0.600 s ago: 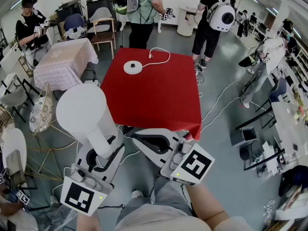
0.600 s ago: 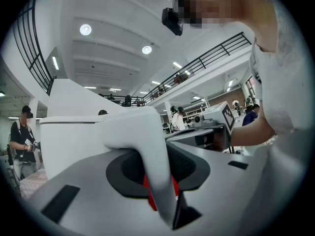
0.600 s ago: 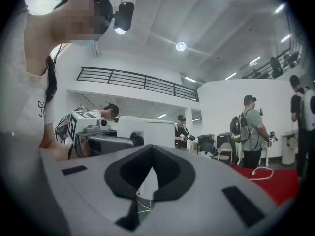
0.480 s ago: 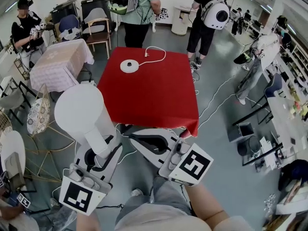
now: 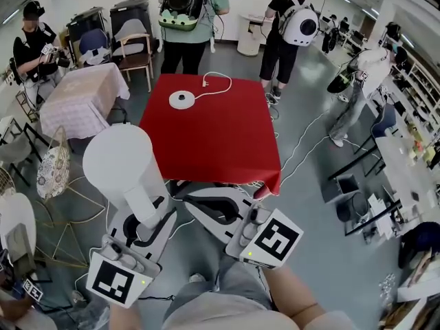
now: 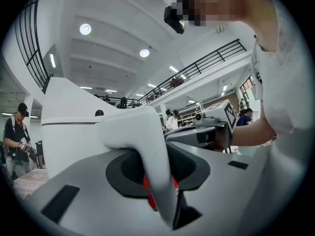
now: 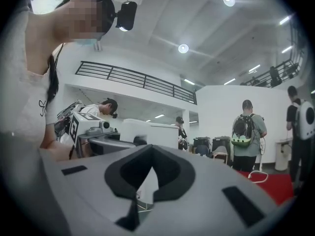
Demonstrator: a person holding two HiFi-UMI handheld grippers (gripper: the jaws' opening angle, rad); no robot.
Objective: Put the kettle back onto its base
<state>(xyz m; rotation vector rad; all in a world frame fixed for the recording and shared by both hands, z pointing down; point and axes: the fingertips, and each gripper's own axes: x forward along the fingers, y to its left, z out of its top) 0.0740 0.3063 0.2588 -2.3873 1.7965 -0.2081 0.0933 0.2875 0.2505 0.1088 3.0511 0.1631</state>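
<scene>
The white kettle hangs in the air in front of the near left corner of the red table. My left gripper is shut on the kettle's handle, and the kettle's body fills the left of the left gripper view. The round white base lies near the table's far edge, its cord looping behind it. My right gripper is beside the kettle, below the table's front edge. Its jaws are shut and empty. The kettle shows beyond them.
Two people with backpacks stand behind the table. At the left are a table with a patterned cloth, chairs and another person. Cables lie on the floor at the right. A wire-frame chair stands near the kettle.
The head view has tipped slightly, so the table and base sit a little differently in it. The kettle stays held in my left gripper. The people behind the table have shifted.
</scene>
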